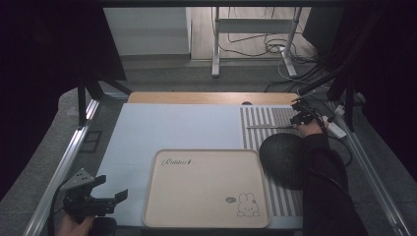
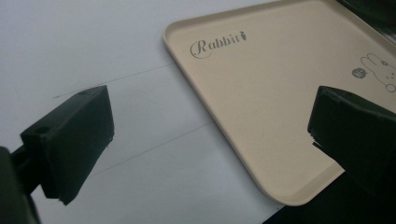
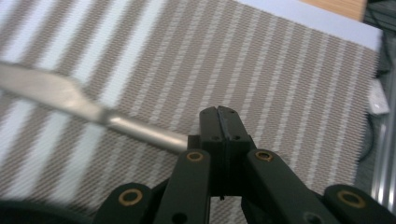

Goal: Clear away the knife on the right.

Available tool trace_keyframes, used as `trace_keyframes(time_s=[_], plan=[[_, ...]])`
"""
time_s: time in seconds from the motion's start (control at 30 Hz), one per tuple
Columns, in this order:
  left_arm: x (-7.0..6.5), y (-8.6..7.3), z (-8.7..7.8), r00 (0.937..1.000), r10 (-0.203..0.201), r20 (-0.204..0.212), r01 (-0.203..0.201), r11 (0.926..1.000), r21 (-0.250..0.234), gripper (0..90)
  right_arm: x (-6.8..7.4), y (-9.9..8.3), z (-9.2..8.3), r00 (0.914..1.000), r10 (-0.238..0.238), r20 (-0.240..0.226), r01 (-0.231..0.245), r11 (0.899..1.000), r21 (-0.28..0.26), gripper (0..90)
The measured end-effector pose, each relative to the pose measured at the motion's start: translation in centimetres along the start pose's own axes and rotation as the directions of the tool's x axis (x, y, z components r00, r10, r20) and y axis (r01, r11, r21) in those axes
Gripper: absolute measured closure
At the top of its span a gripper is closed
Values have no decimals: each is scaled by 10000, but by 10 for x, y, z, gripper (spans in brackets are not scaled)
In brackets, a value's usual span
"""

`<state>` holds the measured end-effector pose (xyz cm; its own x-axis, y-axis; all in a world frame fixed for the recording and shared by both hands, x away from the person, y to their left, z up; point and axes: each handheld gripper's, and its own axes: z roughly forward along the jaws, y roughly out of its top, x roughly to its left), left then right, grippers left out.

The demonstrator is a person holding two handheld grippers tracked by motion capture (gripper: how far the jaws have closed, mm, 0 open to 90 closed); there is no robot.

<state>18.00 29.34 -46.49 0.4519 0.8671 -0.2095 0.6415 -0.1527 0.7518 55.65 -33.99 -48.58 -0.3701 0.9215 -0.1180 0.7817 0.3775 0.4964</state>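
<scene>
A silver table knife point(image 1: 268, 127) lies on the striped placemat point(image 1: 265, 115) at the far right of the table. My right gripper point(image 1: 300, 118) is at the knife's handle end. In the right gripper view the jaws of that gripper point(image 3: 219, 126) stand pressed together on the tip of the knife point(image 3: 70, 98) handle, and the blade runs off to the left over the placemat point(image 3: 280, 70). My left gripper point(image 1: 105, 196) rests at the near left corner, open and holding nothing. In the left gripper view its fingertips point(image 2: 79, 135) stand wide apart over the white table cover.
A beige tray point(image 1: 206, 189) printed with "Rabbit" and a small rabbit sits at the near middle, its corner point(image 2: 289, 196) close to the left gripper. A dark round woven object point(image 1: 282, 157) lies on the placemat beside the tray. Metal rails edge both sides of the table.
</scene>
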Motion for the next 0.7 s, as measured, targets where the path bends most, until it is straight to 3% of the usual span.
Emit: trace_keyframes(time_s=[0.13,0.3,0.37,0.6,0.7], plan=[[0,0,0,10000,7,9,-7,10000,-2,15,-11,0,7,9999,31,131,-35,9996,289,894],[0,0,0,10000,-20,-9,20,10000,2,15,-22,-8,7,9993,336,-156,-327,9980,543,895],[-1,0,0,10000,9,-21,-9,10000,13,15,-24,-16,1,9975,365,-608,-318,9965,768,895],[-1,1,1,10000,75,-22,-75,10000,50,16,-21,-32,-12,9884,82,-1519,131,9902,1389,895],[-2,1,2,9999,115,-41,-115,9999,77,16,-20,-34,-14,9856,-54,-1692,320,9875,1546,895]])
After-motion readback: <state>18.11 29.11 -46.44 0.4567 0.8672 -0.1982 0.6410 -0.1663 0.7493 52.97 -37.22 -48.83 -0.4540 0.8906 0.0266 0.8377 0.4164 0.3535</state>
